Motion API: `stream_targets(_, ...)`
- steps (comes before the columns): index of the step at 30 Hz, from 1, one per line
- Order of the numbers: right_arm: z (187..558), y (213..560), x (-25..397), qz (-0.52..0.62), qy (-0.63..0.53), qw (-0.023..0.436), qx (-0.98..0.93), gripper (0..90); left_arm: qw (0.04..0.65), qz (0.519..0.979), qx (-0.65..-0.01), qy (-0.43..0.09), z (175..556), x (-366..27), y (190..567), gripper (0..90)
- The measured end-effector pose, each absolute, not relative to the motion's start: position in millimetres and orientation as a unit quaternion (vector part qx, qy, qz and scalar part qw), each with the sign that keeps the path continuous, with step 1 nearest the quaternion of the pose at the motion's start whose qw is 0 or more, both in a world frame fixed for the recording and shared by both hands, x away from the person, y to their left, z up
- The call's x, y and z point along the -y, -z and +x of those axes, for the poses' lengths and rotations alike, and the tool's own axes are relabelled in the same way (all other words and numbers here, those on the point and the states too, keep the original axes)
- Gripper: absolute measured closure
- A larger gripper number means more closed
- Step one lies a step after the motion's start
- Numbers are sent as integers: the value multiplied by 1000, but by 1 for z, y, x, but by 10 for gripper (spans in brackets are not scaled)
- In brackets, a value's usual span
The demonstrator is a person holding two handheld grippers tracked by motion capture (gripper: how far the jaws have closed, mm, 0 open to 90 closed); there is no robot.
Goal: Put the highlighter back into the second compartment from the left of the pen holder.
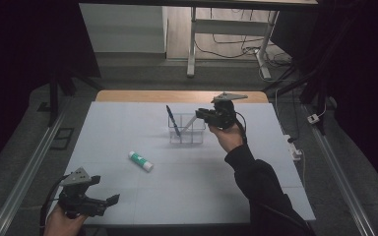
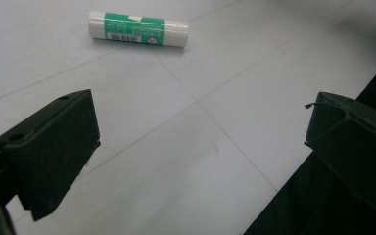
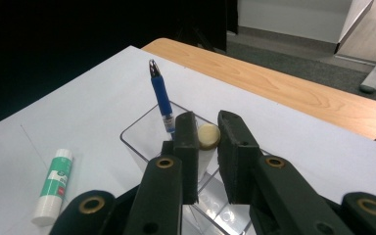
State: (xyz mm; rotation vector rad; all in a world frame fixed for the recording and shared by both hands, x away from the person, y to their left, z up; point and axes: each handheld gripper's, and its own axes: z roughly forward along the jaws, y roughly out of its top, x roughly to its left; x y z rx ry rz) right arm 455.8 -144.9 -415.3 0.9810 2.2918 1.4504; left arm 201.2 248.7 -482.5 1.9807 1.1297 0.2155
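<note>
1. Right gripper point(image 3: 206, 147) clamps a pale pencil point(image 3: 208, 136), its tip inside the clear organiser point(image 3: 136, 142) beside the blue pen point(image 3: 162, 100).
2. Risk: a sideways tug could tip the light organiser.
3. Left gripper point(image 2: 200, 142) released; glue stick point(image 2: 138, 28) lies ahead.

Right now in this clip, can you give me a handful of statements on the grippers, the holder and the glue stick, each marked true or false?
1. The glue stick lies flat on the table. True.
2. The left gripper is shut on the glue stick. False: it is open and apart from it, near the table's front left corner.
3. A blue pen stands tilted in the clear holder. True.
4. The right gripper has a pale stick-like thing between its jaws, above the holder. True.
5. The holder lies tipped on its side. False: it stands upright, mouth up.
</note>
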Motion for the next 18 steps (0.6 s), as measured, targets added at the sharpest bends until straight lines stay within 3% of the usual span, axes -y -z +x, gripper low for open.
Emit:
stream_targets(9,455,425,138,327,-492,135,-796,765,412,790,-446,-87,201,-248,482,0)
stream_targets(18,447,414,141,314,-496,129,-799,574,414,786,-449,-92,199,-249,482,0)
